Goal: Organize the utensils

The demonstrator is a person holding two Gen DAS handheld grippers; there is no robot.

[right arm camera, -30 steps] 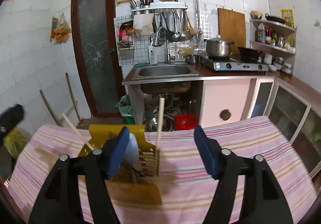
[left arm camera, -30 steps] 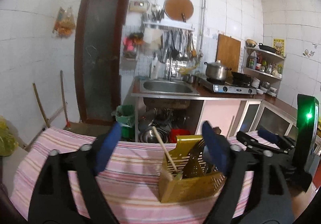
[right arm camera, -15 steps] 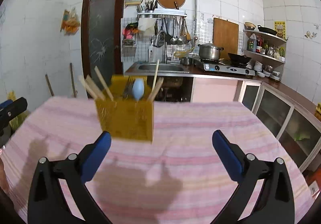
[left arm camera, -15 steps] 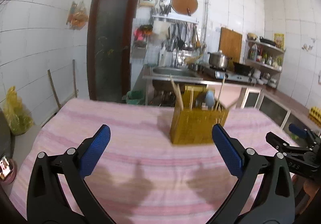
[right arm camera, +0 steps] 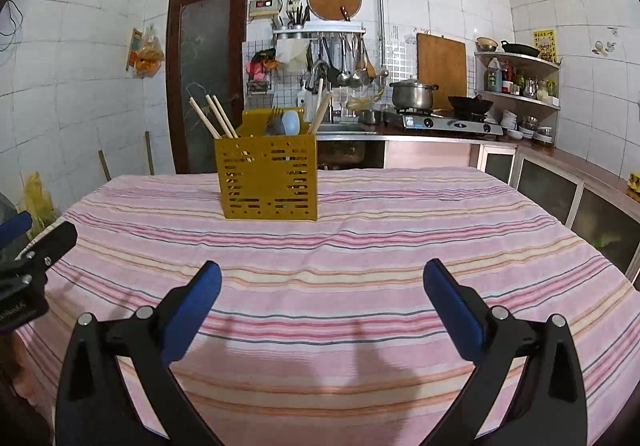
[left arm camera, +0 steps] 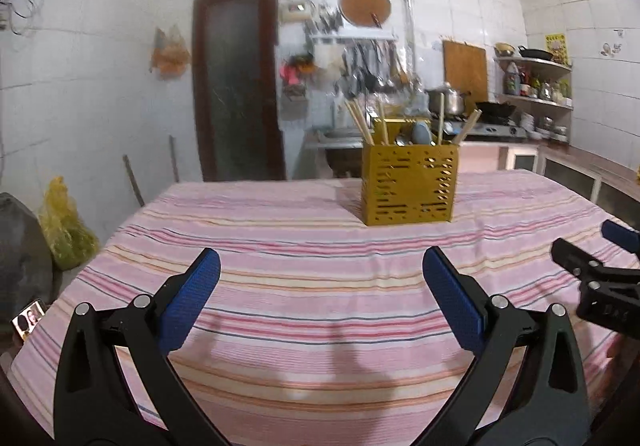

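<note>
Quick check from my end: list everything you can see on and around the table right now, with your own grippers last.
utensil holder: one, yellow, slotted, upright on the table's far part
chopsticks: several, wooden, standing in the holder
spoon: one, pale blue, in the holder
fork: one, grey, in the holder
tablecloth: one, pink striped, covering the table
pot: one, steel, on the stove behind
left gripper: open, empty
right gripper: open, empty

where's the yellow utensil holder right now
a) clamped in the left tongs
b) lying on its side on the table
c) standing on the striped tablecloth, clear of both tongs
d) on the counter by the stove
c: the yellow utensil holder stands upright on the striped tablecloth, well beyond the open left tongs and right tongs, which hold nothing.
</note>
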